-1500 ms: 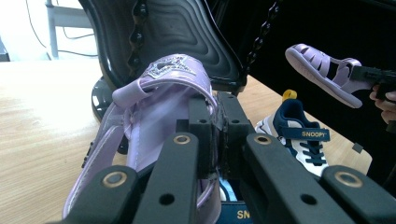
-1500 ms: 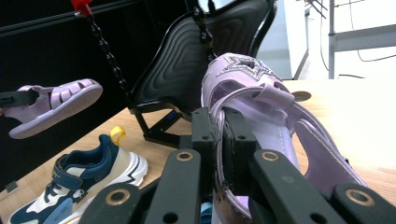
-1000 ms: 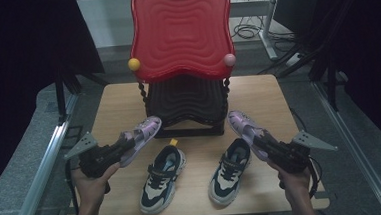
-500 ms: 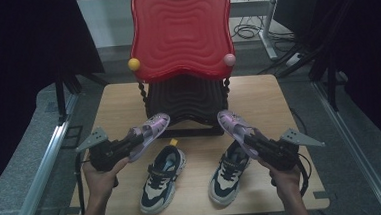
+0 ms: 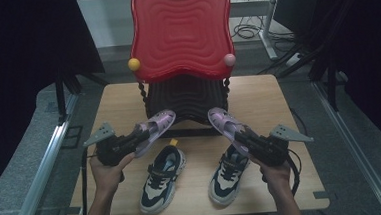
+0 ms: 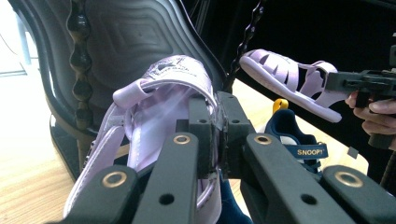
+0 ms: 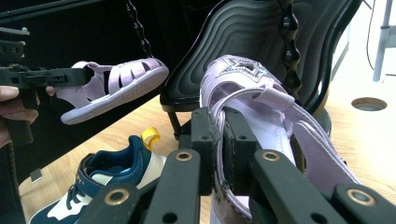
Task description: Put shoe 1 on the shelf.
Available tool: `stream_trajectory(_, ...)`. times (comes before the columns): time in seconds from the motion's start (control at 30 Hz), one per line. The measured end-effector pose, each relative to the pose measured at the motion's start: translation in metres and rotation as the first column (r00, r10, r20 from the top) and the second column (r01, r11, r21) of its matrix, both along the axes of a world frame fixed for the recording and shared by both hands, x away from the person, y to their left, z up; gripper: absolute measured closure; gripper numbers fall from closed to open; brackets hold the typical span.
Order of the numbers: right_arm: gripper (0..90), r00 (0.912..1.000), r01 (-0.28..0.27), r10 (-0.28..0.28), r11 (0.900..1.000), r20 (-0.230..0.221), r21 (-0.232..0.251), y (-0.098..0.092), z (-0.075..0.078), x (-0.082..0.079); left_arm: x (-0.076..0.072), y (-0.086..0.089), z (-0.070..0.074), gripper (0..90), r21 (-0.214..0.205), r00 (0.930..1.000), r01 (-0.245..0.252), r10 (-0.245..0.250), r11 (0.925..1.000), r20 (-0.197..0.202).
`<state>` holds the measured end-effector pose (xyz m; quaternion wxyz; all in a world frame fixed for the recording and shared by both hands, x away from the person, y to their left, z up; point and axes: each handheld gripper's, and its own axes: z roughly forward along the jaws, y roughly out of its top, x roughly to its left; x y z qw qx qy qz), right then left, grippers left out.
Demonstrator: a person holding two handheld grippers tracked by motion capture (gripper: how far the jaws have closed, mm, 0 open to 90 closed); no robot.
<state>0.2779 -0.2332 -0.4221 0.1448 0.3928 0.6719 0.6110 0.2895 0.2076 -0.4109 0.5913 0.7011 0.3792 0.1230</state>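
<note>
High view: two lilac sandals are held up above the wooden table [image 5: 118,99], one in each gripper. The left gripper [image 5: 132,141] pinches the left sandal [image 5: 155,129] by the edge of its heel end, toe pointing far and right toward the chair; in the left gripper view its black jaws are pressed together on the thin side wall of that sandal [image 6: 154,112]. The right gripper [image 5: 248,140] pinches the right sandal [image 5: 224,123] the same way, toe pointing far and left; in the right gripper view the jaws squeeze the sandal's [image 7: 252,107] heel strap between them. The two sandals are apart, their toes near the front edge of the black ribbed chair seat [image 5: 185,100].

Under them, on the near half of the table, stands a pair of navy and white sneakers: the left sneaker [image 5: 161,177] with a small yellow heel loop, the right sneaker [image 5: 228,173] just below the right gripper. The strap of one reads SNOOPY in the left gripper view.

At the table's far edge a small chair rises, with a red wavy backrest [image 5: 181,33], a yellow knob [image 5: 134,64] at its left and a pink knob [image 5: 229,60] at its right, on twisted black posts.

Around the table: grey floor [image 5: 25,147], metal rails at both sides, black curtains left and right, and coiled cables [image 5: 246,31] on the floor far behind.
</note>
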Motion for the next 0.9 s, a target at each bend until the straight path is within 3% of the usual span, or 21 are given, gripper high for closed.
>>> stream_trajectory(0.13, 84.6, 1.0000, -0.004, 0.004, 0.9999, -0.001, -0.013, 0.005, 0.001, 0.003, 0.004, -0.002, -0.001, 86.1, -0.003, 1.0000, 0.000, 0.000, 1.0000, -0.003)
stream_trajectory(0.9, 84.4, 0.9997, -0.010, 0.010, 0.9998, -0.024, 0.016, 0.031, -0.001, 0.018, 0.019, -0.017, 0.000, 86.1, -0.022, 0.9999, -0.007, 0.007, 0.9997, 0.016)
